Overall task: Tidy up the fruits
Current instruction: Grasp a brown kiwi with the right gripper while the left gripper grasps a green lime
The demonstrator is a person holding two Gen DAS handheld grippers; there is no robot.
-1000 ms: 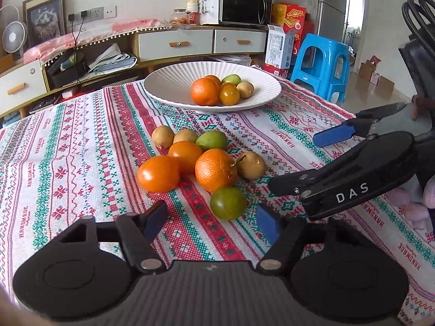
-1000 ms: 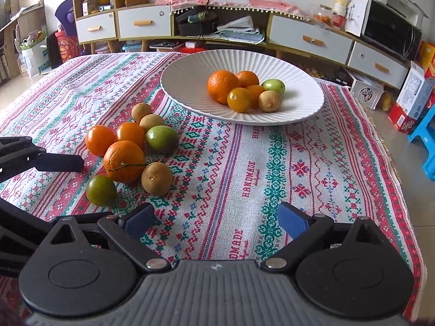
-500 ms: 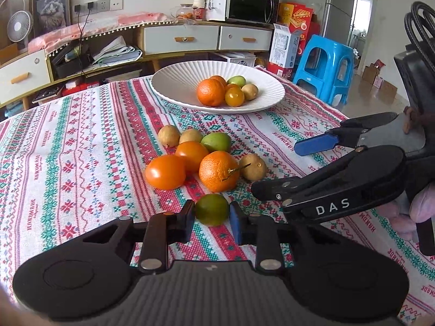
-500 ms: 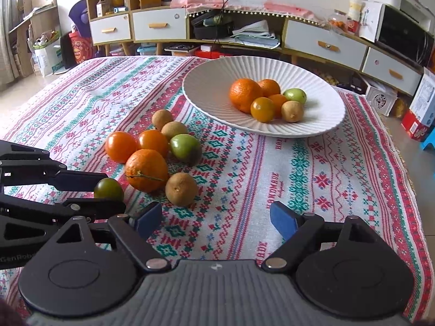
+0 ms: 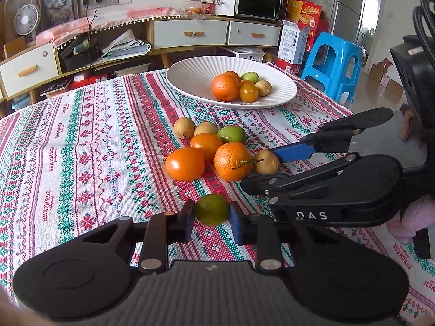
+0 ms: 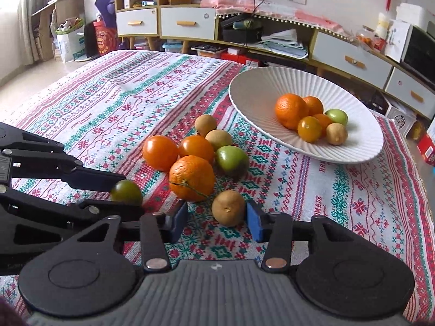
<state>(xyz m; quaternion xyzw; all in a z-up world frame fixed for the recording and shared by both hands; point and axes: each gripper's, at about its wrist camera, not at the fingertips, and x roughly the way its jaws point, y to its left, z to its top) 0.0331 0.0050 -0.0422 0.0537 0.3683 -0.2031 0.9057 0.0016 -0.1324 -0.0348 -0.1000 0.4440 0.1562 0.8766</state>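
Note:
My left gripper is shut on a dark green fruit, which also shows in the right wrist view. My right gripper is open, its fingers on either side of a brown fruit, with a gap on the left side. In the left wrist view the right gripper reaches that brown fruit from the right. A pile of orange, green and brown fruits lies on the patterned tablecloth. A white ribbed plate beyond holds several fruits.
The tablecloth's right edge drops off past the plate. A blue stool stands beyond the table's far corner. Cabinets with drawers line the wall behind. The striped cloth stretches to the left of the pile.
My left gripper closed on the dark green fruit and has lifted it slightly. My right gripper moved forward and narrowed around the brown fruit.

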